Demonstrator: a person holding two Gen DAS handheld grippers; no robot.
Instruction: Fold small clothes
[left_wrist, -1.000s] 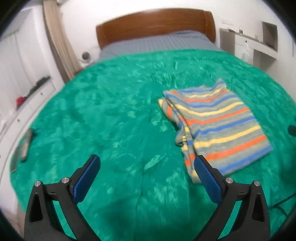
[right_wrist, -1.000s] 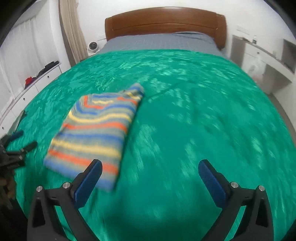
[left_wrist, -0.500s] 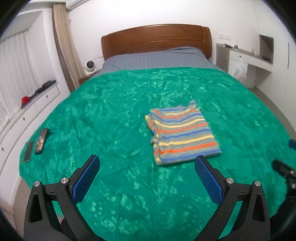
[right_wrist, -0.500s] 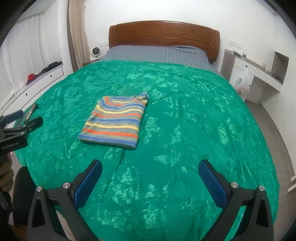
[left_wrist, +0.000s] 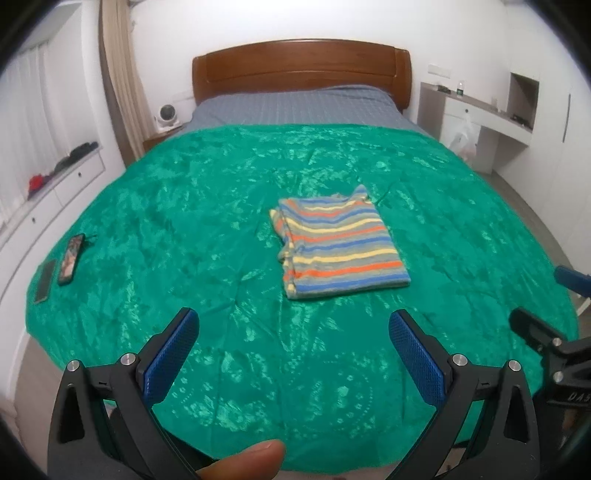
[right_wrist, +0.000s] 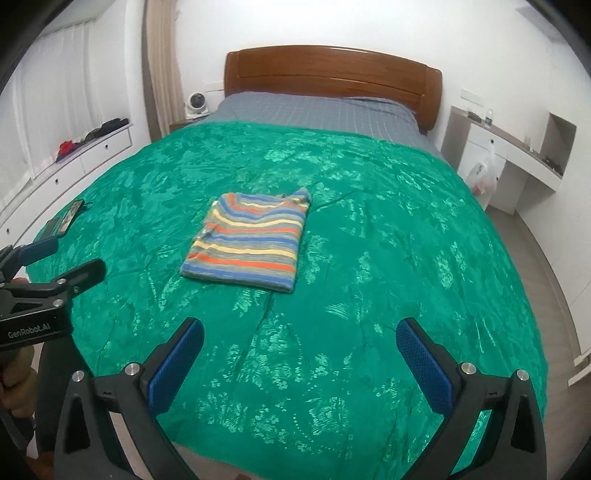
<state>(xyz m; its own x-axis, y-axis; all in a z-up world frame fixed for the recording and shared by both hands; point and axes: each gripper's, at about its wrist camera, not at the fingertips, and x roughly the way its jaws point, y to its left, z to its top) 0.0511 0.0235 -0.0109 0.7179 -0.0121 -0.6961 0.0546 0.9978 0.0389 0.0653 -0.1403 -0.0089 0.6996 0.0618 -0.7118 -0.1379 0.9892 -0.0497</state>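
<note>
A striped shirt (left_wrist: 340, 247) in blue, orange, yellow and grey lies folded into a neat rectangle on the green bedspread (left_wrist: 184, 221). It shows in the right wrist view too, as the striped shirt (right_wrist: 249, 242) on the green bedspread (right_wrist: 388, 240). My left gripper (left_wrist: 293, 325) hangs open near the foot of the bed, well short of the shirt, nothing between its blue pads. My right gripper (right_wrist: 299, 334) is open too, back from the shirt and holding nothing. Each gripper shows at the edge of the other's view.
Two phones (left_wrist: 70, 254) lie on the bedspread's left edge. A wooden headboard (left_wrist: 299, 70) and grey sheet (left_wrist: 295, 107) are at the far end. White drawers (left_wrist: 55, 184) run along the left, a desk (left_wrist: 487, 114) with a plastic bag (left_wrist: 463, 140) on the right. A fingertip (left_wrist: 251, 461) shows below.
Both grippers have pulled back and up from the shirt toward the foot of the bed, so the folded shirt looks smaller and farther. Both stayed open.
</note>
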